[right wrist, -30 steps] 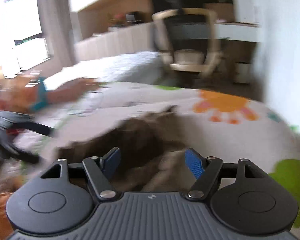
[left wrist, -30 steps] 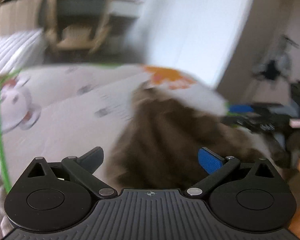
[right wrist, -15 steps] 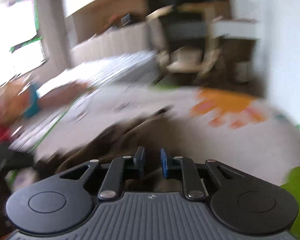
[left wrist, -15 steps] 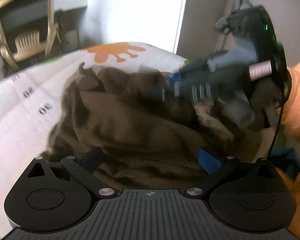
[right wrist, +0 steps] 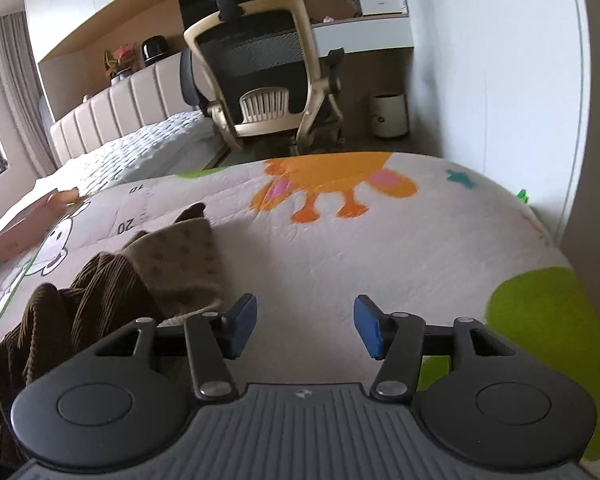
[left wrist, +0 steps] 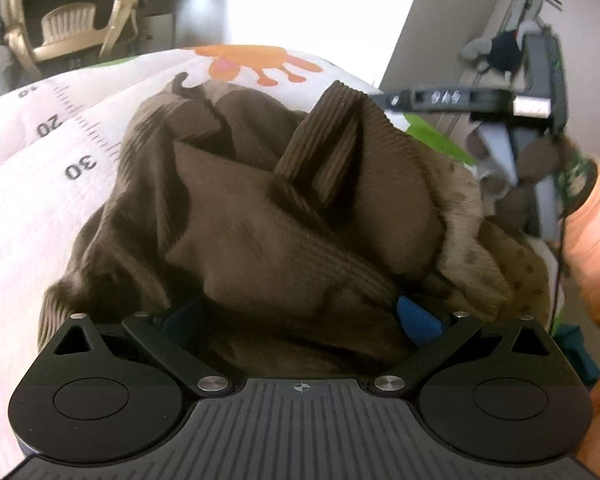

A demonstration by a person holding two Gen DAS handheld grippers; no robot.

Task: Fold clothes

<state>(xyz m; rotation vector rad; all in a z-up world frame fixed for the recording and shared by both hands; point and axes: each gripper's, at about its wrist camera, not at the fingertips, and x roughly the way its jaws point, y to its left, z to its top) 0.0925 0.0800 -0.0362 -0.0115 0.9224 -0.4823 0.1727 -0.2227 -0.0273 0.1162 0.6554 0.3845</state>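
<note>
A crumpled brown corduroy garment with a lighter dotted lining lies heaped on a printed play mat. My left gripper is low against the heap, its jaws wide apart, with cloth bulging between and over the blue pads. In the right wrist view the garment lies at the lower left. My right gripper hovers over bare mat; its jaws are opening with nothing between them. It shows blurred in the left wrist view, past the heap.
An office chair stands beyond the mat's far edge, with a bed to its left and a white bin by the wall. A person's orange sleeve is on the right.
The left gripper sank onto the heap, and cloth now lies between its fingers. The right gripper shut, then reopened, and moved right off the garment.
</note>
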